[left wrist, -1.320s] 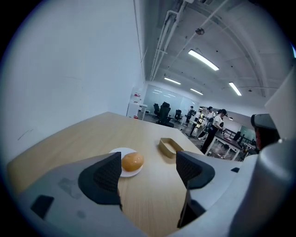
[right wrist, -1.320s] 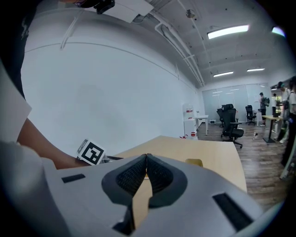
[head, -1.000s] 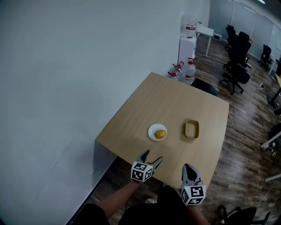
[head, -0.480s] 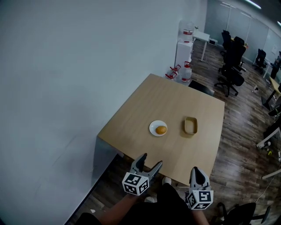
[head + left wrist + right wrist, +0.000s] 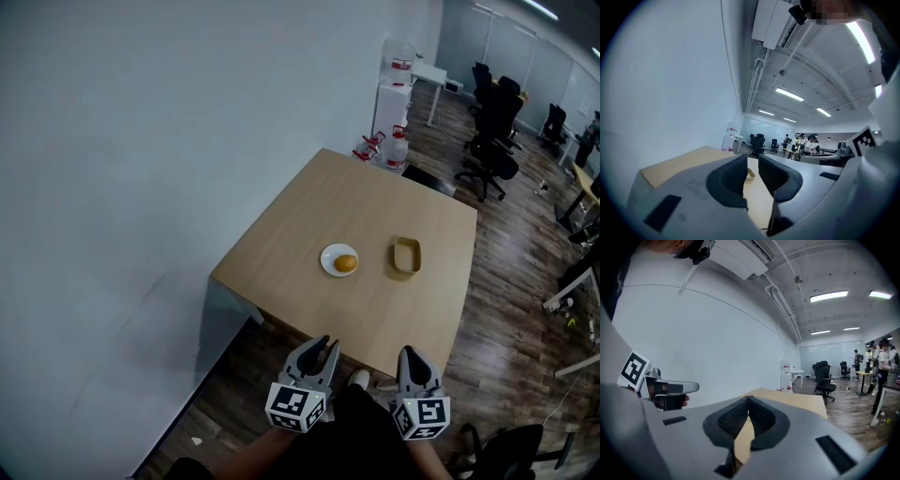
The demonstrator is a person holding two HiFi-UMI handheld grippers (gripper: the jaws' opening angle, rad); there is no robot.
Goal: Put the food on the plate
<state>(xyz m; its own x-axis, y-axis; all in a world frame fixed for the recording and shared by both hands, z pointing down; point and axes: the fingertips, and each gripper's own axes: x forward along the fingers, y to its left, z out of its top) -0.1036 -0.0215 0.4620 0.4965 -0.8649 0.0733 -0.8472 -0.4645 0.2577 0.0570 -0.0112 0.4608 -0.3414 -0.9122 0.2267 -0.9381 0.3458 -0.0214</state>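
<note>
An orange piece of food (image 5: 346, 263) lies on a small white plate (image 5: 330, 255) near the middle of the light wooden table (image 5: 375, 211). To its right stands a tan tray (image 5: 406, 255), which also shows between the left jaws (image 5: 750, 174). Both grippers hang off the table's near edge, close to the person's body. My left gripper (image 5: 327, 346) (image 5: 753, 160) is closing; a narrow gap remains between its jaws and nothing is in it. My right gripper (image 5: 410, 354) (image 5: 748, 400) is shut and empty.
A white wall runs along the table's left side. Water bottles (image 5: 390, 146) and a white cabinet (image 5: 397, 97) stand beyond the far corner. Office chairs (image 5: 491, 122) and desks fill the room at the right, over wooden flooring (image 5: 511, 281).
Both grippers have drawn back from the table's near edge toward the body. The left jaws have gone from wide apart to nearly together. Plate, food and tray have not moved.
</note>
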